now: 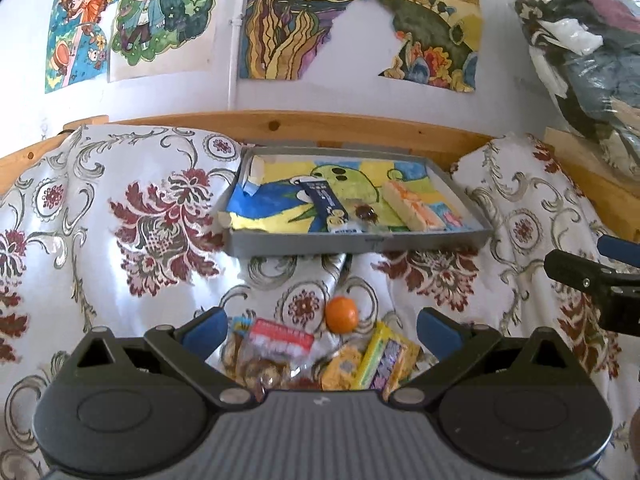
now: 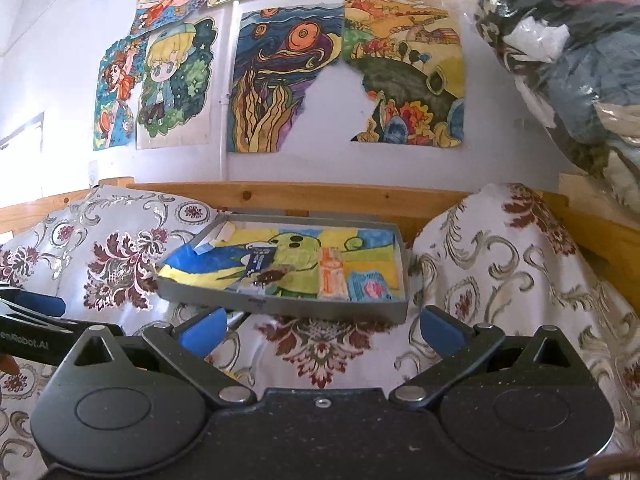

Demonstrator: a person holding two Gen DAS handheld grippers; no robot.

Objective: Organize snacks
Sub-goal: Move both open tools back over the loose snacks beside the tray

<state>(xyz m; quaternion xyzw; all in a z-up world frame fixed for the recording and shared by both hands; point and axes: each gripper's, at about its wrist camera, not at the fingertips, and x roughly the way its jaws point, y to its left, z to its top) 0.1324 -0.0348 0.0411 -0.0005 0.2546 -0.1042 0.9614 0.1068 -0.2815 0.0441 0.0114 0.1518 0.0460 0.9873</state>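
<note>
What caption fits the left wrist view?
Open left gripper above loose snacks and an orange, facing the grey tray.

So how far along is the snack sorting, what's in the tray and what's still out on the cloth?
Partly done. The grey tray already holds a dark blue packet, a small brown sweet and an orange-and-white wafer pack. Nothing is in hand: the left gripper and right gripper are both open and empty. Left on the cloth: a small orange, a red-topped bag and yellow packets.
</note>
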